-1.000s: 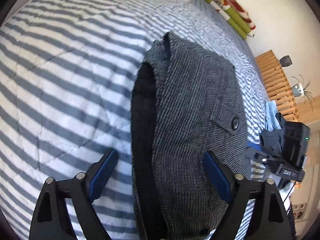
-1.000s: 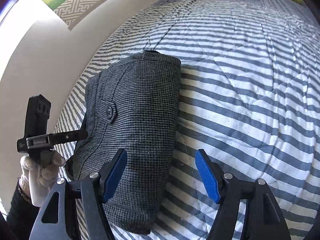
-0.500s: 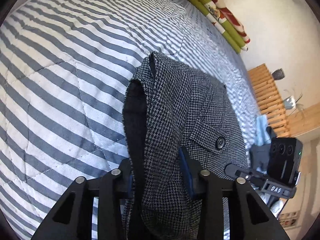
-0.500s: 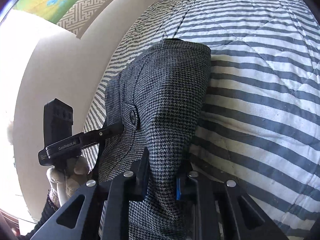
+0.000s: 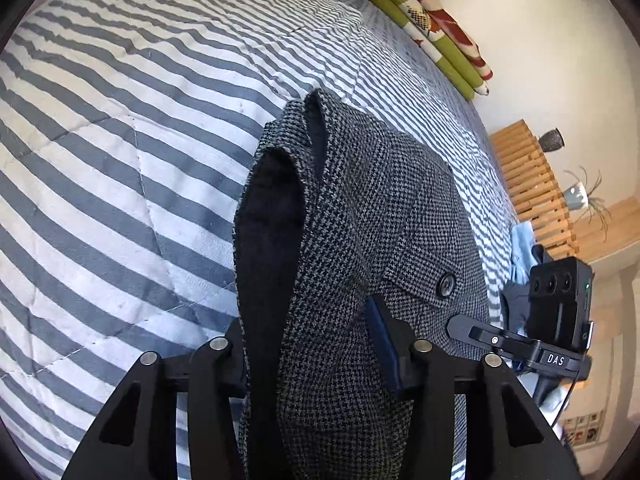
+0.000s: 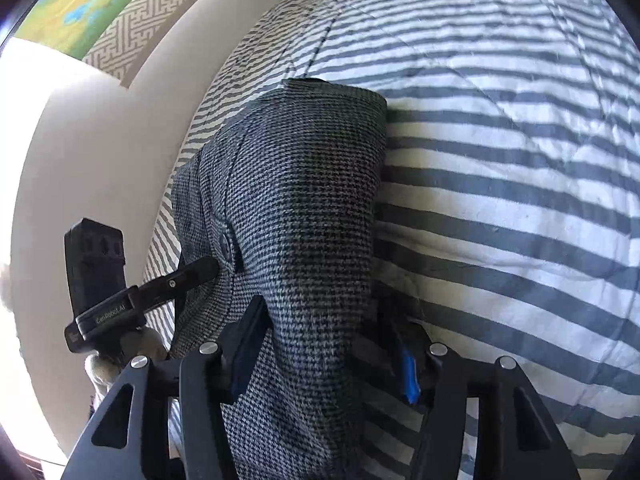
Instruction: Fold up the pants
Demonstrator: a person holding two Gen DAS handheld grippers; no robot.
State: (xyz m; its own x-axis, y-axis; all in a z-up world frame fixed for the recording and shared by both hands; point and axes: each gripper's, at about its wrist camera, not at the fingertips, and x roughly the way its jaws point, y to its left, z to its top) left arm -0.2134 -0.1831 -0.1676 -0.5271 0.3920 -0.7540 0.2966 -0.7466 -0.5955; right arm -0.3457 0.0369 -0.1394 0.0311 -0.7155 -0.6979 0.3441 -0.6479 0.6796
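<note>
Grey houndstooth pants (image 5: 380, 220) lie folded on a blue-and-white striped bed cover (image 5: 120, 120), button pocket up, black lining showing along the left edge. My left gripper (image 5: 312, 340) grips the near end, its blue pad (image 5: 380, 344) still against the bunched cloth while the jaws are opening. In the right wrist view the pants (image 6: 304, 200) run between the jaws of my right gripper (image 6: 328, 352), which are opening. Its left pad (image 6: 248, 344) touches the cloth and its right pad (image 6: 406, 372) stands clear of it. Each view shows the other gripper beside the pocket button.
Rolled green and red bedding (image 5: 432, 28) lies at the bed's far edge. A slatted wooden rack (image 5: 528, 184), plant pots (image 5: 576, 196) and blue clothes (image 5: 520, 248) are to the right. A pale wall (image 6: 100, 160) borders the bed; a gloved hand (image 6: 104, 364) holds the left gripper.
Both grippers went from wide open around the pants' near end to closed on it, bunching the cloth. Since then the right jaws have spread apart and the left have eased slightly.
</note>
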